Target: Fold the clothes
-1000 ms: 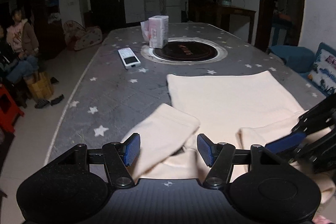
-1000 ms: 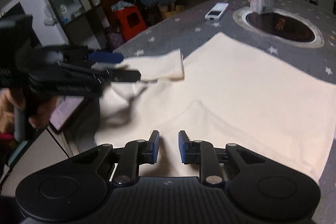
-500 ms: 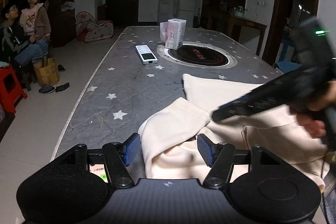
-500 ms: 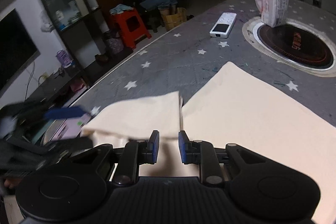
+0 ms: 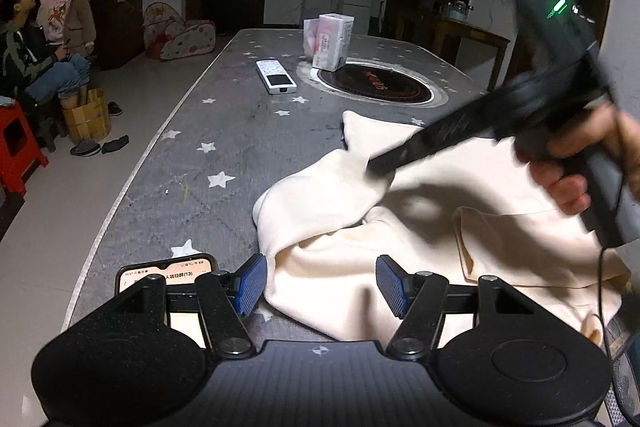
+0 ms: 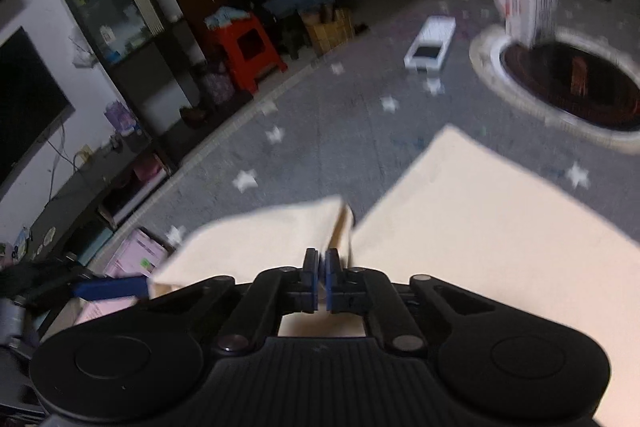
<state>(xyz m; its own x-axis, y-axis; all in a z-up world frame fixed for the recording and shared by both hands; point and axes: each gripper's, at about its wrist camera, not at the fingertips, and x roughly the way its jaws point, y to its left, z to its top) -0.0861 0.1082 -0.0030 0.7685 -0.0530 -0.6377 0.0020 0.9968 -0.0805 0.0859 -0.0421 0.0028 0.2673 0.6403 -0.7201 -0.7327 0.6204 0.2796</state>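
A cream garment lies on the grey star-patterned table, with its body spread flat. My left gripper is open at the garment's near edge, its blue pads on either side of a fold and touching nothing. My right gripper is shut on the garment's sleeve and holds it lifted. In the left wrist view the right gripper reaches in from the right, with its tip on the raised sleeve.
A white remote, a tissue box and a round inset cooktop sit at the table's far end. A phone lies at the near left edge. Two people sit at the left beside a red stool.
My right gripper has closed on the sleeve and lifted it toward the garment's body. My left gripper has drawn back to the near table edge, still open.
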